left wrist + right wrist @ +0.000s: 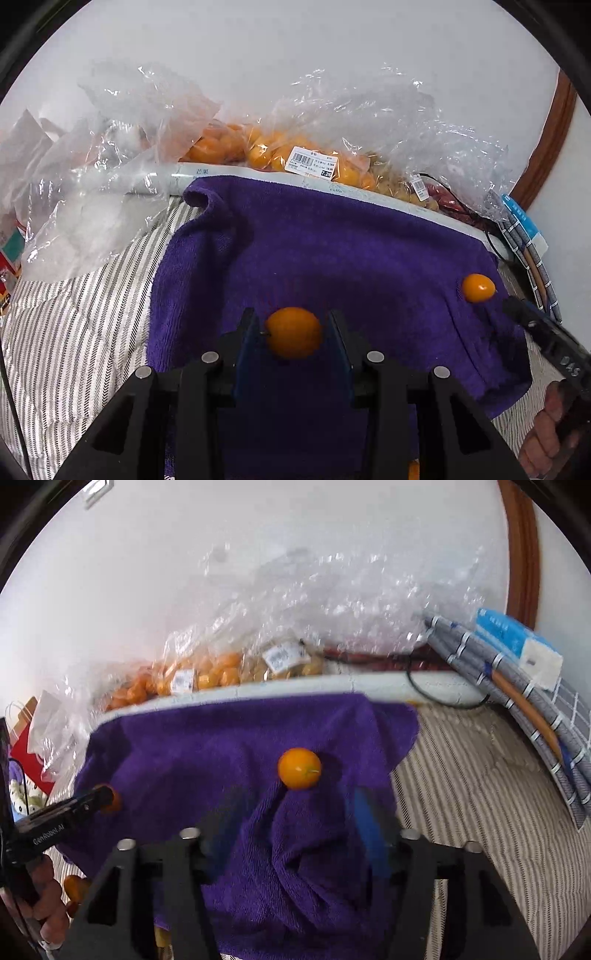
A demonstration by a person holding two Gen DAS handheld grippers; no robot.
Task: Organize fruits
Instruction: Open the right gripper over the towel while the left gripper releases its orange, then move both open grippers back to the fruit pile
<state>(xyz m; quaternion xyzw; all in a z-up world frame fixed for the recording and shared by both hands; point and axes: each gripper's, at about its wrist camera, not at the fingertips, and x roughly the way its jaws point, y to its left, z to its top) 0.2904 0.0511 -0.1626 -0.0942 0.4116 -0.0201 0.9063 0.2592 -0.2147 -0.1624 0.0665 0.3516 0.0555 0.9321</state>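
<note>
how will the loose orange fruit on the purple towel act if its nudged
The loose orange fruit is rounded and smooth, so it would probably roll. The plush, wrinkled purple towel should slow it, likely catching it at a fold. It looks small, so probably light.

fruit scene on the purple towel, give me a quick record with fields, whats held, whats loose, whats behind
surface: purple towel over a striped cloth
left hand-held gripper: shut on an orange fruit
right hand-held gripper: open, nothing between its fingers
loose fruit: one small orange fruit on the towel, just ahead of the right hand-held gripper
behind: clear plastic bags of orange fruit with price labels, along the towel's far edge
</note>
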